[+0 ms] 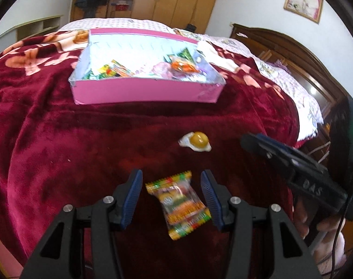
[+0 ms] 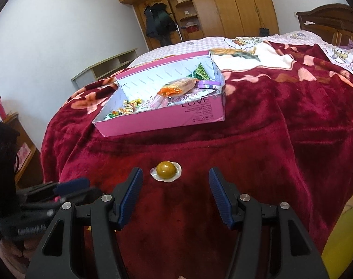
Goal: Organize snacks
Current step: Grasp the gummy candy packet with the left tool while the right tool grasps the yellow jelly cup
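Note:
A colourful snack packet [image 1: 178, 203] lies on the red blanket between the blue pads of my left gripper [image 1: 171, 186], which is open around it without touching. A fried-egg-shaped candy [image 1: 196, 141] lies further ahead; it also shows in the right wrist view [image 2: 166, 171], just ahead of my open, empty right gripper [image 2: 175, 186]. A pink box [image 1: 139, 91] holding several snack packets stands further back on the bed; it also shows in the right wrist view [image 2: 167, 118]. The right gripper shows at the right of the left wrist view [image 1: 292, 160].
The red floral blanket [image 1: 60, 151] covers the bed and drops off at the near and left edges. A wooden headboard [image 1: 292, 53] is at the right, wardrobes [image 2: 223, 4] stand behind, and a low shelf [image 2: 106, 67] is at the left wall.

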Tool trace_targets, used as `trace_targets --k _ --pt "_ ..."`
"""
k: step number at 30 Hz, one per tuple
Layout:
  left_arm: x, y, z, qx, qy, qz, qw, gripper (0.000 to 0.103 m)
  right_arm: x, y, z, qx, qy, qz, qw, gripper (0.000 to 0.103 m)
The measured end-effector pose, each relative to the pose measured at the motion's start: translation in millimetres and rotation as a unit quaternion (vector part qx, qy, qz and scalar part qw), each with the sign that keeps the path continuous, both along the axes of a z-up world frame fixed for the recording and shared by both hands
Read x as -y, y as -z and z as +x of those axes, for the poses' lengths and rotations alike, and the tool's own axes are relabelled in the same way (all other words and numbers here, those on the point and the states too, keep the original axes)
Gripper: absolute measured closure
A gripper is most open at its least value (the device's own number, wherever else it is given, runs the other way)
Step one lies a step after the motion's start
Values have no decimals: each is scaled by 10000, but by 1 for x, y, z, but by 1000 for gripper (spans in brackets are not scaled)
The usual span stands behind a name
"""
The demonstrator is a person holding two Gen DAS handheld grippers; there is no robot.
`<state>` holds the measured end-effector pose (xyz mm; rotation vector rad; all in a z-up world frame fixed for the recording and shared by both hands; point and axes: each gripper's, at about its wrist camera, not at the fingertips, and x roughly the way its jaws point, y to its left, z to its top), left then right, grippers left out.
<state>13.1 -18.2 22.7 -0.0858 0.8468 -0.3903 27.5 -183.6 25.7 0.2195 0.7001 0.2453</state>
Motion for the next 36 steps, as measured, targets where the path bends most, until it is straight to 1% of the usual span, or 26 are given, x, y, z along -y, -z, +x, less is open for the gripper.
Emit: trace_targets --k 6,10,13,17,19,20,22,25,29,36 --pt "12 11 -4 -114 128 171 9997 48 0 -1 -3 58 15 -45 10000 43" --pt "19 18 -8 -18 172 420 9990 48 1 0 -4 48 37 -16 10000 43" --pt "21 24 -6 -56 152 455 9988 48 3 2 -3 16 51 16 10000 43" --pt "21 30 -5 44 87 564 9984 48 4 3 -4 -8 60 32 10000 43" --pt "22 31 -5 99 89 619 9980 51 4 3 -3 -26 68 47 10000 43" --pt "22 31 -5 139 83 657 9977 58 5 4 -3 -31 71 56 10000 43" --pt "21 31 -6 192 84 679 9975 60 5 4 -3 -41 79 64 9999 43" --pt "18 30 -3 185 50 584 9981 62 6 6 -3 -59 89 64 9999 43" --pt "10 24 -1 346 -94 593 9976 63 5 6 -2 -79 91 69 9999 43" --pt "-12 13 20 587 -577 588 9949 63 -1 12 2 -164 22 54 9998 43"
